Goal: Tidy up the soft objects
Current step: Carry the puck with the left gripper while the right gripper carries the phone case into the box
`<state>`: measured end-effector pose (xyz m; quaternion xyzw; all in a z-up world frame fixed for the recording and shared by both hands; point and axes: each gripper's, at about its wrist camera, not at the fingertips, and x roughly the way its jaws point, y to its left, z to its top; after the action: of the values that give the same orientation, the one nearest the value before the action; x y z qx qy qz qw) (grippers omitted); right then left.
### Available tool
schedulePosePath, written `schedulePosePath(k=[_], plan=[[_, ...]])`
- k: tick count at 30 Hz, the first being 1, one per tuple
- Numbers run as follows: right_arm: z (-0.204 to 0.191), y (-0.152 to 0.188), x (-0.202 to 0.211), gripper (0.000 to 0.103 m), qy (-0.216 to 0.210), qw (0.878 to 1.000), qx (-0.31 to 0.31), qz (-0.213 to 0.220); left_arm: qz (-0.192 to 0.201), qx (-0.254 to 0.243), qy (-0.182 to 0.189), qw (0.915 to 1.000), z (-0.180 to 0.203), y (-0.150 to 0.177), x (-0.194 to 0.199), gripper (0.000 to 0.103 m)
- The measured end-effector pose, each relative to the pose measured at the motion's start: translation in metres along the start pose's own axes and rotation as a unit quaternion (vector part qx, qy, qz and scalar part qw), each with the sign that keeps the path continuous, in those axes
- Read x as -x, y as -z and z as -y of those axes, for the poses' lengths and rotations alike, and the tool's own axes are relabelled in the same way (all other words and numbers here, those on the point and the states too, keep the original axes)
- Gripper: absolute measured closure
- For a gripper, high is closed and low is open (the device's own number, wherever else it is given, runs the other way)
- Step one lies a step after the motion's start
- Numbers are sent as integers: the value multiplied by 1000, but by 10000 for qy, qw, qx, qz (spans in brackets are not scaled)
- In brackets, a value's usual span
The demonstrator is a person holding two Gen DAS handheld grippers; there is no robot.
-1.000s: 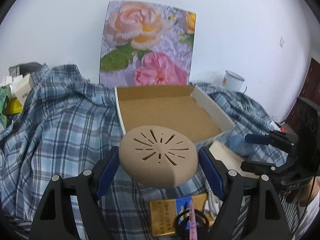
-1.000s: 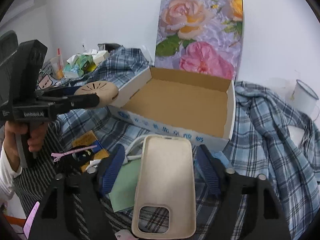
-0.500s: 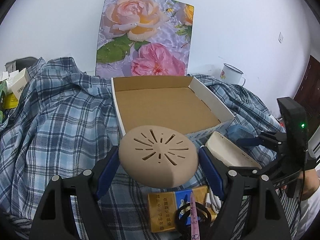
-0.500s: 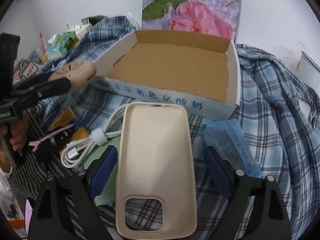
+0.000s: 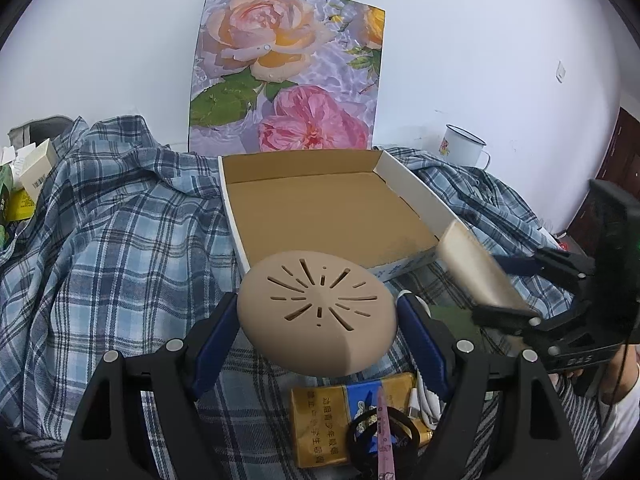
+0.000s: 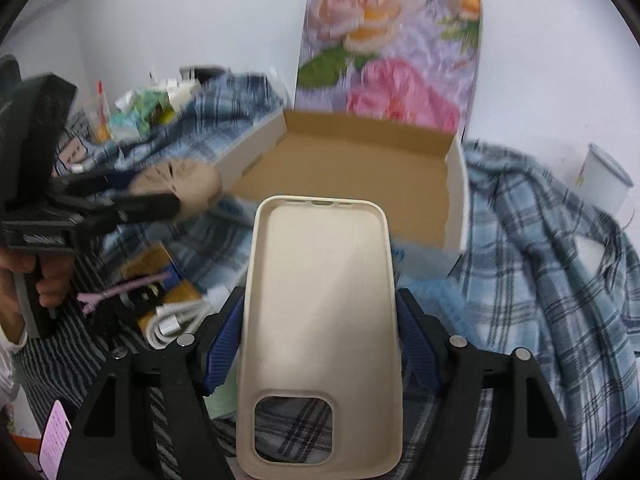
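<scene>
My left gripper (image 5: 318,312) is shut on a beige round silicone pad (image 5: 316,308) with slits, held just in front of the open cardboard box (image 5: 332,204). My right gripper (image 6: 320,320) is shut on a cream phone case (image 6: 320,312), lifted before the box's (image 6: 352,168) near wall. In the left wrist view the case (image 5: 476,272) and the right gripper (image 5: 560,296) sit at the box's right front corner. In the right wrist view the left gripper (image 6: 132,196) with the pad (image 6: 180,184) is at the left.
A blue plaid shirt (image 5: 100,240) covers the surface. A floral board (image 5: 288,80) leans on the wall behind the box. An enamel mug (image 5: 464,152) stands at the right. A yellow-blue packet (image 5: 320,416), white cable (image 6: 176,320), pink clip (image 6: 116,292) and blue tissue pack (image 6: 440,304) lie in front.
My right gripper has lifted the phone case and carried it toward the box's front right corner. My left gripper holds the pad nearly still by the box's front edge.
</scene>
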<state>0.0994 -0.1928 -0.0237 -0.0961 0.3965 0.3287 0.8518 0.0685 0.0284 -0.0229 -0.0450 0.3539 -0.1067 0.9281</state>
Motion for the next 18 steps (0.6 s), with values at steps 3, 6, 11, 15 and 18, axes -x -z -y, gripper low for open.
schedulePosePath(k=[3,6,11,15,18], plan=[[-1,-2,18,32,29,9991,27,417,34,-47,-68,10000,1,-4,0,22],[-3,-10,27,32,82,9976,79,676,106,-117,-145,9998,4,-11,2,22],[-7,-24,32,32,167,9954,145,934,221,-180,-166,9995,8,-26,3,22],[-4,-37,35,32,186,9940,92,1077,292,-236,-293,9989,11,-39,-1,22],[3,-51,32,32,172,9935,-4,1124,278,-257,-323,9988,11,-47,-5,22]])
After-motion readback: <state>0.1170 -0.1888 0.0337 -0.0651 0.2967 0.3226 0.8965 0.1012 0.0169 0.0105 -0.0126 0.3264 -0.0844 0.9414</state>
